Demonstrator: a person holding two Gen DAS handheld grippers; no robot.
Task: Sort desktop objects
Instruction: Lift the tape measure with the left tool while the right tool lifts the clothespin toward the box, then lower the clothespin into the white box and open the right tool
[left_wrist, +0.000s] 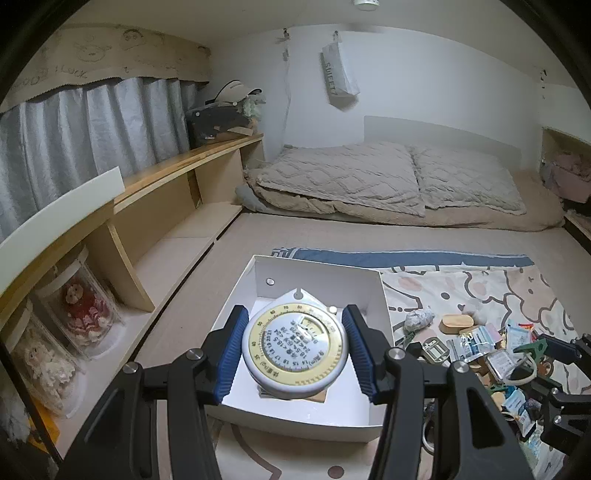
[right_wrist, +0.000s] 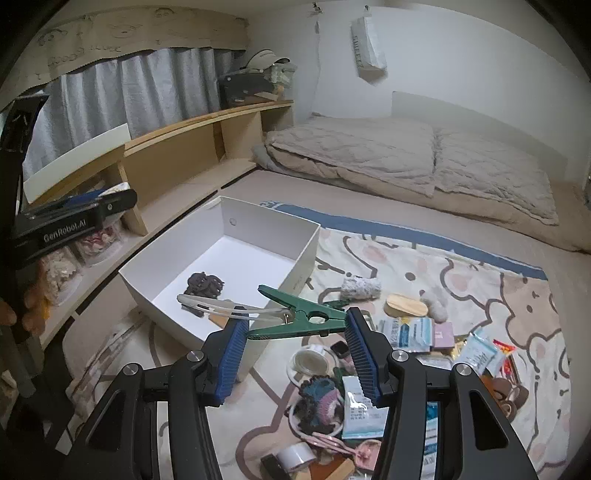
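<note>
- While your left claw (left_wrist: 294, 354) grips the round white dial disc (left_wrist: 295, 350) over the white box (left_wrist: 384, 310), the disc's face tilts up toward the camera.
- Your right claw (right_wrist: 293, 334) clasps a green clothes peg (right_wrist: 295, 314); its long axis runs across the fingers, its open mouth pointing left at the box's near wall (right_wrist: 295, 273).
- A dark braided item (right_wrist: 205, 285) lies inside.
- Packets (right_wrist: 410, 330), a tape roll (right_wrist: 295, 456) and a wooden oval (right_wrist: 404, 305) litter the patterned blanket (right_wrist: 461, 266) on the bed.
</note>
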